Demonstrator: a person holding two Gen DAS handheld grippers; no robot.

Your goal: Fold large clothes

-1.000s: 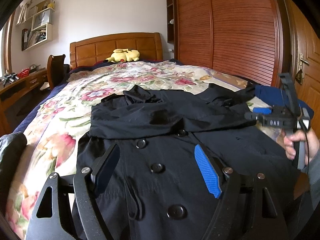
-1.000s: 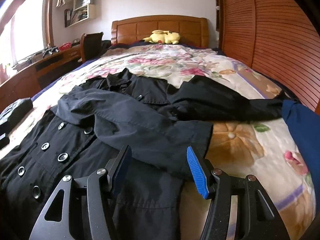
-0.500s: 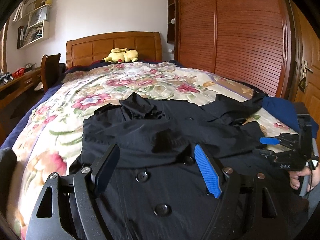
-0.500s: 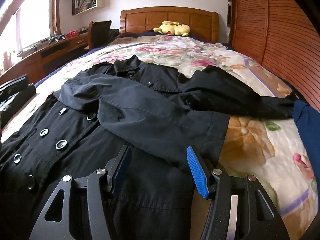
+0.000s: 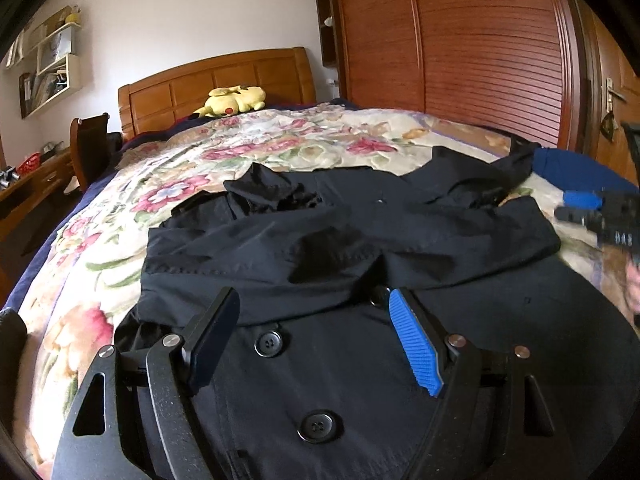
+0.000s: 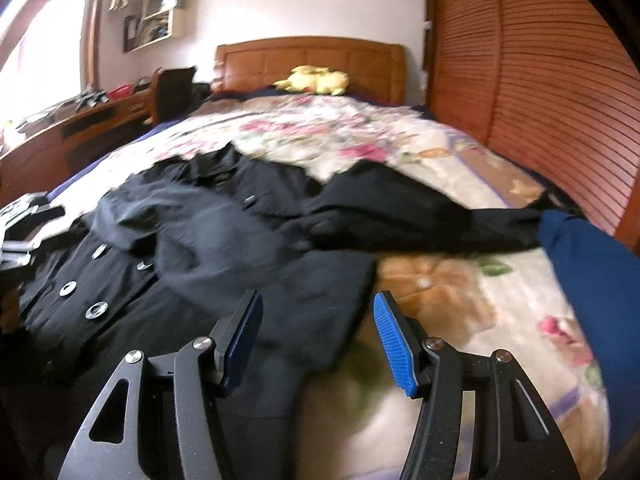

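A large black double-breasted coat point(image 5: 360, 344) lies spread on the floral bedspread point(image 5: 120, 216). One sleeve point(image 5: 360, 248) is folded across its chest; the other sleeve point(image 6: 420, 216) stretches out to the right. My left gripper point(image 5: 312, 336) is open and empty, hovering over the coat's buttoned front. My right gripper point(image 6: 316, 336) is open and empty above the coat's right edge by the folded sleeve's cuff point(image 6: 340, 280). The right gripper also shows blurred at the right edge of the left wrist view point(image 5: 600, 216).
A blue garment point(image 6: 592, 264) lies at the bed's right side. A yellow plush toy point(image 5: 232, 100) sits by the wooden headboard point(image 5: 216, 80). A slatted wooden wardrobe point(image 5: 460, 48) runs along the right; a desk point(image 6: 72, 124) and chair stand left.
Both grippers have moved forward over the coat towards the folded sleeve, both still open. The right wrist view now looks more to the right and is motion-blurred.
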